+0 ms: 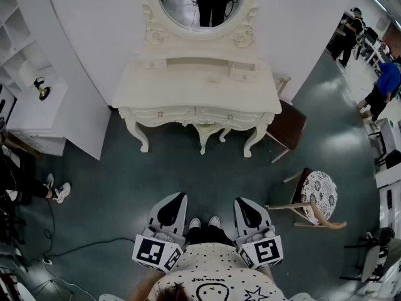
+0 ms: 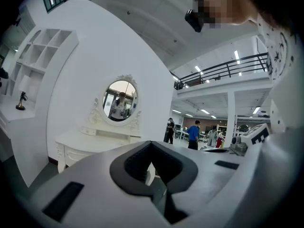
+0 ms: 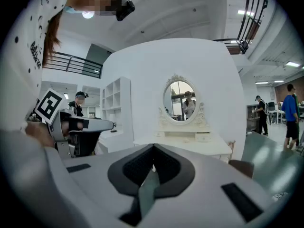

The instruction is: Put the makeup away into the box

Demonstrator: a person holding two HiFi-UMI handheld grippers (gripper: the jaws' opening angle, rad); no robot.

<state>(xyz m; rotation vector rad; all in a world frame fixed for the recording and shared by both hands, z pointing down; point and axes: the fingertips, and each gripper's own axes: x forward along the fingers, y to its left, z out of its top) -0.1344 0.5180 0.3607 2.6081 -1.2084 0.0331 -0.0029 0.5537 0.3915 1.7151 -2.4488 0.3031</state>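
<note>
A white dressing table [image 1: 194, 89] with an oval mirror [image 1: 200, 2] stands against the curved wall, well ahead of me. Its low back shelf has small drawers [image 1: 243, 74]. I cannot make out any makeup or box on it from here. My left gripper [image 1: 173, 200] and right gripper [image 1: 245, 204] are held side by side close to my body, above the floor and far from the table. Both are shut with nothing between the jaws. The left gripper [image 2: 151, 144] points toward the table [image 2: 90, 144]. So does the right gripper [image 3: 153, 147], with the table [image 3: 190, 144] beyond it.
A brown chair [image 1: 287, 125] stands at the table's right end. A chair with a round patterned seat [image 1: 318, 196] sits on the floor to my right. A white shelf unit [image 1: 25, 74] is at the left. Cables [image 1: 69, 249] cross the floor. People [image 1: 382, 86] stand at far right.
</note>
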